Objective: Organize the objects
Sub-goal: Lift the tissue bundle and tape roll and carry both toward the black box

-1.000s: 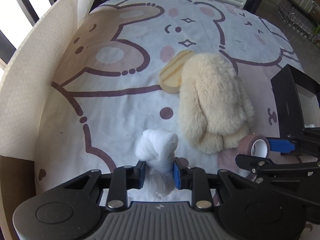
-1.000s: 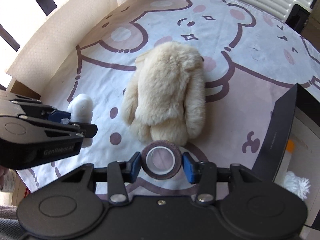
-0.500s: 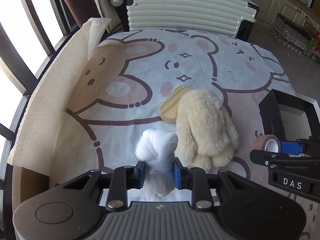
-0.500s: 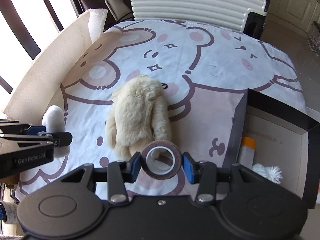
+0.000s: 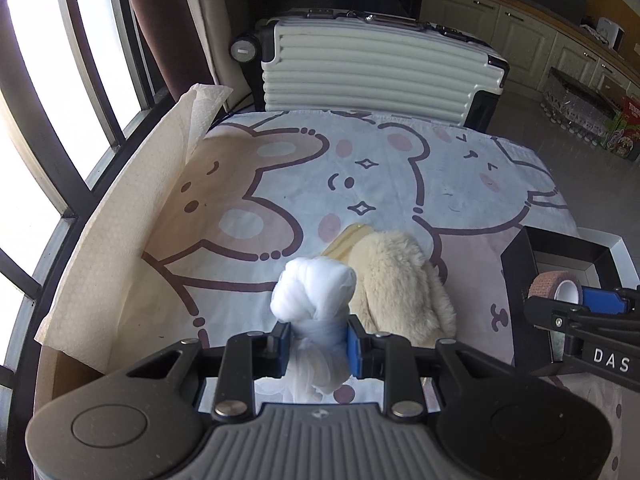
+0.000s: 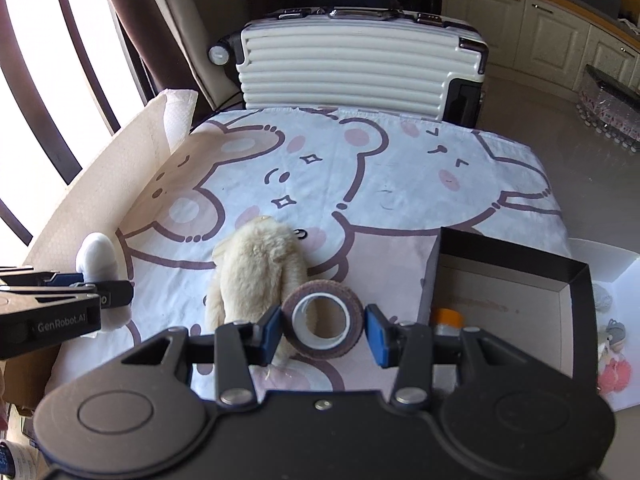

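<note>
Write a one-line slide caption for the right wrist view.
Right gripper holds a brown tape roll above the cartoon bedsheet, beside the open black box and cream plush toy.

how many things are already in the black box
2 visible: an orange-capped bottle against the near-left wall of the black box, and something white just below it. The right gripper blocks part of the box, so more may be hidden.

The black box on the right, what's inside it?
Inside the black box an orange-capped item shows against the near wall. The right gripper and its tape roll hide the rest.
</note>
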Available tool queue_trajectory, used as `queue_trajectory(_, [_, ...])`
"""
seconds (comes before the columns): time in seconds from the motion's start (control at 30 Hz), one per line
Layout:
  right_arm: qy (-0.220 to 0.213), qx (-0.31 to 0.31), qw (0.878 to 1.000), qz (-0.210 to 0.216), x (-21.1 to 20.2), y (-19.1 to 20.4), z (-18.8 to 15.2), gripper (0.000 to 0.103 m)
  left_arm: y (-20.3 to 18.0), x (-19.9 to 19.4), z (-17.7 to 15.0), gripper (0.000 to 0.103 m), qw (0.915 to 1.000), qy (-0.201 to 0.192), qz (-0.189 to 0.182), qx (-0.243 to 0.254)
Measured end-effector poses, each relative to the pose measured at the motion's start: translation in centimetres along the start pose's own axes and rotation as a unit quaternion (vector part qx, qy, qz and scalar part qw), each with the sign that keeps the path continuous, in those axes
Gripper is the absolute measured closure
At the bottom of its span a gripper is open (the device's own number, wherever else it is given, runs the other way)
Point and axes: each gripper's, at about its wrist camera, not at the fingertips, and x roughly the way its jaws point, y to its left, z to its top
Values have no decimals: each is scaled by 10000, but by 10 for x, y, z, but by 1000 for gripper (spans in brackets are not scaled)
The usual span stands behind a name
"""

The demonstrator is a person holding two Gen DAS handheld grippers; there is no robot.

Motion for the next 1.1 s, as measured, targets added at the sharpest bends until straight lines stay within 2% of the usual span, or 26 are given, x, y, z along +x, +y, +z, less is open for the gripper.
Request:
queue_trajectory(0.4, [-161, 159, 9993, -306, -9, -8, -2, 58, -2, -12, 2, 74, 9995, -297, -116, -47])
queue_trajectory(0.8, [-211, 218, 9986, -441, -15, -21, -3, 58, -17, -10, 2, 74, 9994, -329, -16, 96])
queue_trajectory(1.1, [-212, 340, 9975, -584, -23, -44, -9, 58, -42, -9, 4, 74, 9989, -352, -147, 254])
